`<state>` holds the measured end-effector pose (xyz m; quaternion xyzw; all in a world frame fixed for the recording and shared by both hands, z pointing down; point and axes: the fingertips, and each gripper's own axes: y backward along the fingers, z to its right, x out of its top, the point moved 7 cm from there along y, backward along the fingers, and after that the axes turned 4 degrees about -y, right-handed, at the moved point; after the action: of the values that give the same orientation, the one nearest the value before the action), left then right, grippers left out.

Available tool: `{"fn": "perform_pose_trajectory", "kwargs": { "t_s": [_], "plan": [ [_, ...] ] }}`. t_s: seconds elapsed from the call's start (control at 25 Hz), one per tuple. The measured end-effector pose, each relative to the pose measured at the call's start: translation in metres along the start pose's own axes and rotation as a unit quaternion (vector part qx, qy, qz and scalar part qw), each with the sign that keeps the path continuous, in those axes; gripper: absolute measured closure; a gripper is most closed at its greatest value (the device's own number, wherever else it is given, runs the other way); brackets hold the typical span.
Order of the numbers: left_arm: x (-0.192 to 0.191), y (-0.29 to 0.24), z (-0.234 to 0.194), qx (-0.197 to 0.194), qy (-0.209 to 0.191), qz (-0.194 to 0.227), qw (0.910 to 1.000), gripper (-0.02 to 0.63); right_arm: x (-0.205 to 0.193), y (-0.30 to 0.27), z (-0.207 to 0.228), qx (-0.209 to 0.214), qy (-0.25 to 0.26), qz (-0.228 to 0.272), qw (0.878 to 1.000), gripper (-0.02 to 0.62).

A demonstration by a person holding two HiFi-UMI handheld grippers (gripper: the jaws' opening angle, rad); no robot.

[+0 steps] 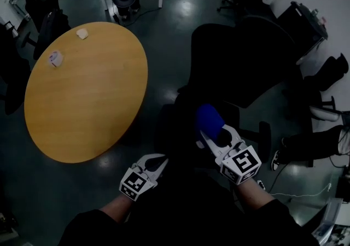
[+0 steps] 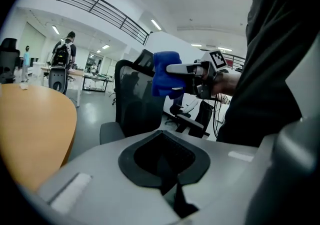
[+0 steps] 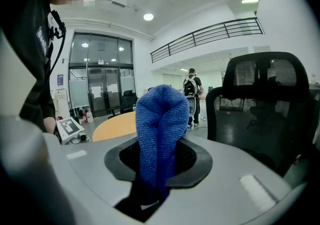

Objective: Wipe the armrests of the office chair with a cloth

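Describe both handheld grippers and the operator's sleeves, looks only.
They match: the left gripper and right gripper have pale grey-white plastic bodies, with curved tongs set in a black padded recess. Each carries a white cube printed with black square markers. The person wears black long sleeves.

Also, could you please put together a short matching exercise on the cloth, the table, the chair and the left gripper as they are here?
Things:
1. blue cloth
2. round table
3. office chair
4. left gripper

Descriptions:
A. wood-coloured, at the person's left
B. shut, nothing between its jaws
C. clamped in the right gripper
D. black, with a mesh back

Pairs: 1-C, 2-A, 3-D, 4-B.
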<state>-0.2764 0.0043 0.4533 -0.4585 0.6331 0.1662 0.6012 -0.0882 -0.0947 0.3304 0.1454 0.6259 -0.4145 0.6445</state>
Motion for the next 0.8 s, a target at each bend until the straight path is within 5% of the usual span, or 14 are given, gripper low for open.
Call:
{"fn": "perform_pose_trajectory", "kwargs": {
  "t_s": [0.8],
  "plan": [
    [-0.084,-0.004,-0.013,0.099,0.064,-0.069,0.9906,0.589,-0.020,-0.088,0.030,0.082,0.045,-0.058,0.994,0.485]
  ]
}}
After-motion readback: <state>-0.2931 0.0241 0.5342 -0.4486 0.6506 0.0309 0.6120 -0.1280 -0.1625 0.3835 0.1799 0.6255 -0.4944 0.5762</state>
